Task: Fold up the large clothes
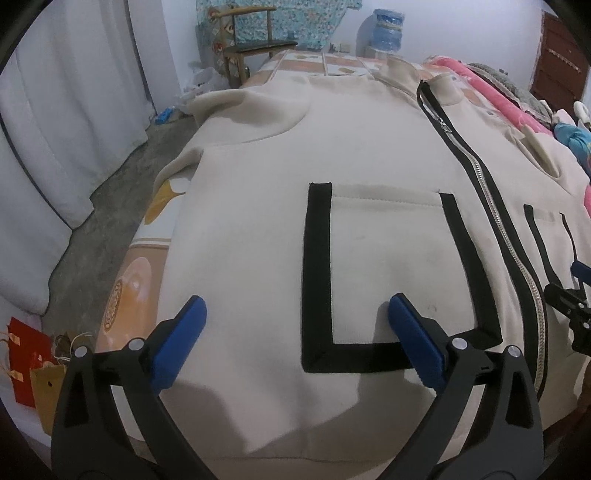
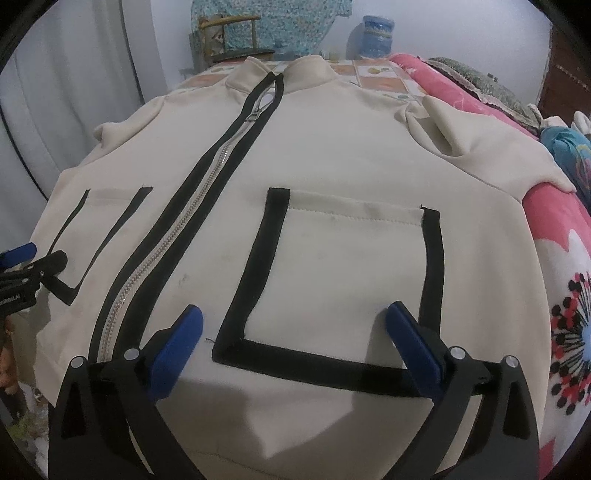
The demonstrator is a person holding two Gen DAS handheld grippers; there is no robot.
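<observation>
A cream zip-up jacket (image 1: 369, 147) with black-trimmed pockets lies front up, spread flat on the bed; it also shows in the right wrist view (image 2: 332, 155). Its zipper (image 1: 491, 206) is closed up the middle. My left gripper (image 1: 297, 325) is open and empty, hovering over the hem by the left pocket (image 1: 384, 269). My right gripper (image 2: 295, 332) is open and empty over the hem by the right pocket (image 2: 343, 280). Each gripper shows at the edge of the other's view: the right gripper (image 1: 572, 295) and the left gripper (image 2: 22, 269).
The bed has a patterned sheet (image 1: 133, 280) and a pink floral blanket (image 2: 561, 295) along the right side. White curtains (image 1: 55, 129) hang at the left above the grey floor (image 1: 122, 192). A wooden chair (image 1: 251, 40) and a blue water jug (image 1: 386, 29) stand beyond the bed.
</observation>
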